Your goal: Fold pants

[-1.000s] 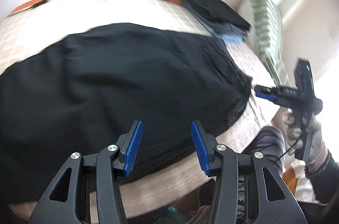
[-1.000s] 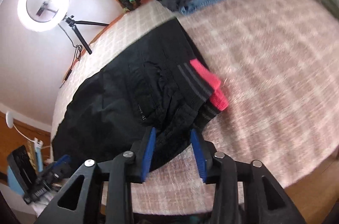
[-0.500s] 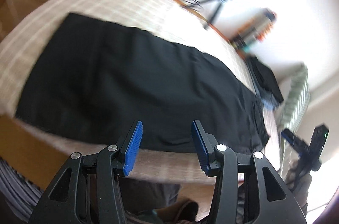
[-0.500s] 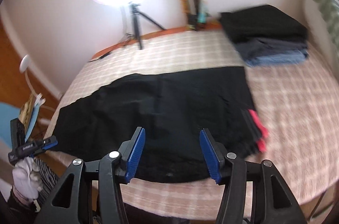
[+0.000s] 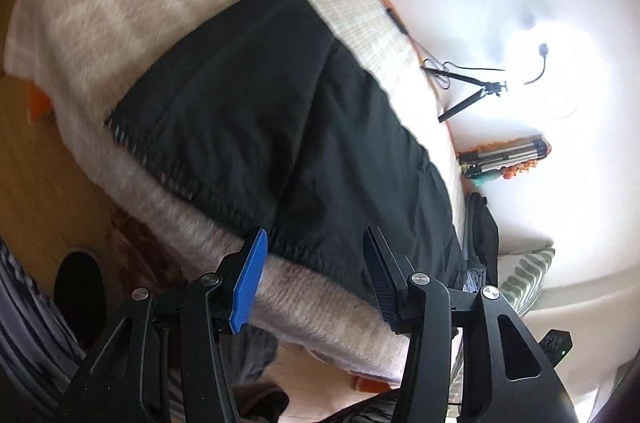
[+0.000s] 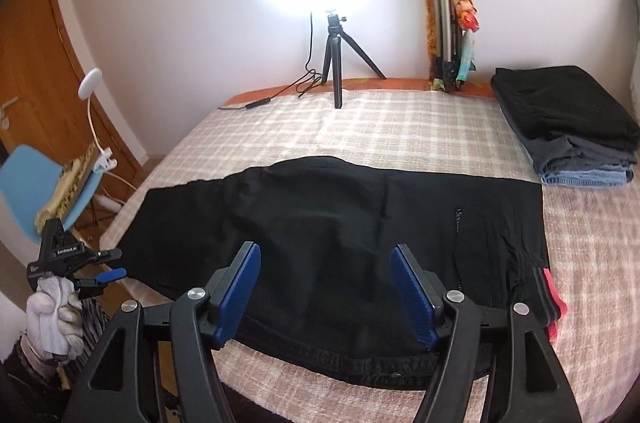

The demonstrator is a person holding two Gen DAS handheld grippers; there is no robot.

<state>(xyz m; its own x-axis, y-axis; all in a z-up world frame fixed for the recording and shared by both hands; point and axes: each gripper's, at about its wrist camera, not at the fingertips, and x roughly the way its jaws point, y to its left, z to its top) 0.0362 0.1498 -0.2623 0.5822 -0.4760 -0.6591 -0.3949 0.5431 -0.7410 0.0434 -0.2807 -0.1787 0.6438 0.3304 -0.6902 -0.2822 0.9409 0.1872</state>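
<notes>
Checked bed [image 6: 400, 127] fills the view ahead of both your grippers, black pants [image 6: 340, 223] spread flat across it, just beyond the tips. Folded clothes stack [image 6: 568, 131] sits far right of your right gripper [image 6: 326, 289], whose jaws are opening, nothing between. Your left gripper [image 5: 316, 275] stands partly open over the pants' near edge, pads not pressing

Your right gripper [image 6: 326, 287] has a black frame with triangular cut-outs, silver round screws at the joints and ribbed blue pads [image 6: 240, 293] on both fingers. Your left gripper [image 5: 316, 277] is built alike; seen from the right wrist, its black body bears small white lettering. You wear a white knit glove [image 6: 52, 319] and striped grey clothing.
</notes>
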